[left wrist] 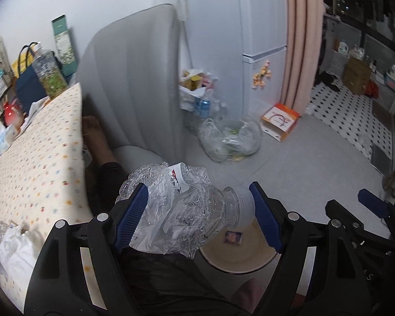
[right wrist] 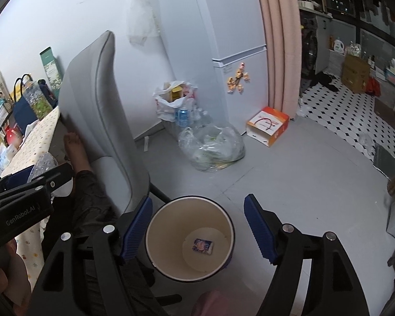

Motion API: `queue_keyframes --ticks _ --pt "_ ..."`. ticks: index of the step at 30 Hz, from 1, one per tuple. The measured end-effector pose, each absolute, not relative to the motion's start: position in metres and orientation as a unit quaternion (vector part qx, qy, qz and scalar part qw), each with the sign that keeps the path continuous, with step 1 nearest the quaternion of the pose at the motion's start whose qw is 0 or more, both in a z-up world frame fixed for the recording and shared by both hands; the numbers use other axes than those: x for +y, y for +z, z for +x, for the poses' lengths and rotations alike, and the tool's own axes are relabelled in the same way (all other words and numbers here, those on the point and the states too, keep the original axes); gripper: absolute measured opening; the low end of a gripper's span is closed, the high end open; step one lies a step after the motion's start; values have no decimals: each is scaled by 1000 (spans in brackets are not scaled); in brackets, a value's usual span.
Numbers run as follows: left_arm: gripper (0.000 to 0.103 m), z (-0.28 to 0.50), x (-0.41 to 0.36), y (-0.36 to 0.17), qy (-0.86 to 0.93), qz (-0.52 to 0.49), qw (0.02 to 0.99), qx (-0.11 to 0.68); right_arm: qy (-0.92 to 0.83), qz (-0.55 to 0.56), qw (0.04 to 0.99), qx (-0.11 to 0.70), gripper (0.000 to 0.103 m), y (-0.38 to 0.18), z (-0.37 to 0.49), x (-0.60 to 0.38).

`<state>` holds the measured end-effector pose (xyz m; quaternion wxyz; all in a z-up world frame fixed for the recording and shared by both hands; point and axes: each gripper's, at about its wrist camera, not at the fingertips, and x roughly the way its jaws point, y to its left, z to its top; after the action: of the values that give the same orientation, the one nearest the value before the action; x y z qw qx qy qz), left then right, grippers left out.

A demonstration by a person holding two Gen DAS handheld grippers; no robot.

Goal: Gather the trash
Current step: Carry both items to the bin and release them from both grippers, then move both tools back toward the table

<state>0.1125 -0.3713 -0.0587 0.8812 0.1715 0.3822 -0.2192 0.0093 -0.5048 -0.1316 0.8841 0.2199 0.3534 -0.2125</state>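
Here: crushed bottle [left wrist: 181, 208], clamped in left gripper [left wrist: 200, 217], right gripper [right wrist: 198, 230] released.
Best centred over near bin [right wrist: 230, 226] before release.

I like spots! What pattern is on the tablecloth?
Cream tablecloth with small colourful dots, clearest in the left wrist view.

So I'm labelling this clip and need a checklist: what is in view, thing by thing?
crushed plastic bottle: one, clear, white cap, between the left gripper's fingers
bin: one, cream inside, on the floor below
small packet: one, blue and white, at the bin's bottom
clear bag: one, full, on the floor
orange box: one, by the curtain
fridge: one, white
chair: one, grey
tablecloth: one, cream, dotted
left gripper: black, blue pads, shut on bottle
right gripper: black, blue pads, open over the bin
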Motion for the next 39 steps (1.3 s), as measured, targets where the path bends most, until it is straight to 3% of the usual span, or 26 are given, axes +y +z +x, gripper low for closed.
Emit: queue_keyframes --ticks 1,4,15,23,29,39 --pt "79 112 -375 -59 -224 171 880 383 -215 222 883 353 71 -132 7 -508" --pt "96 111 -384 -58 -241 165 877 383 -220 228 881 350 71 -135 1 -516" --pt "96 114 -373 -48 -229 140 886 379 -208 231 880 359 72 -138 5 -513" --pt "96 117 -317 -23 -193 103 907 360 -193 201 898 340 90 -106 17 -477" --pt "96 115 -268 -8 -168 74 918 350 -168 177 911 332 95 -83 24 -439" --pt "97 103 -192 12 -136 28 934 328 -140 149 926 318 95 -46 23 -385"
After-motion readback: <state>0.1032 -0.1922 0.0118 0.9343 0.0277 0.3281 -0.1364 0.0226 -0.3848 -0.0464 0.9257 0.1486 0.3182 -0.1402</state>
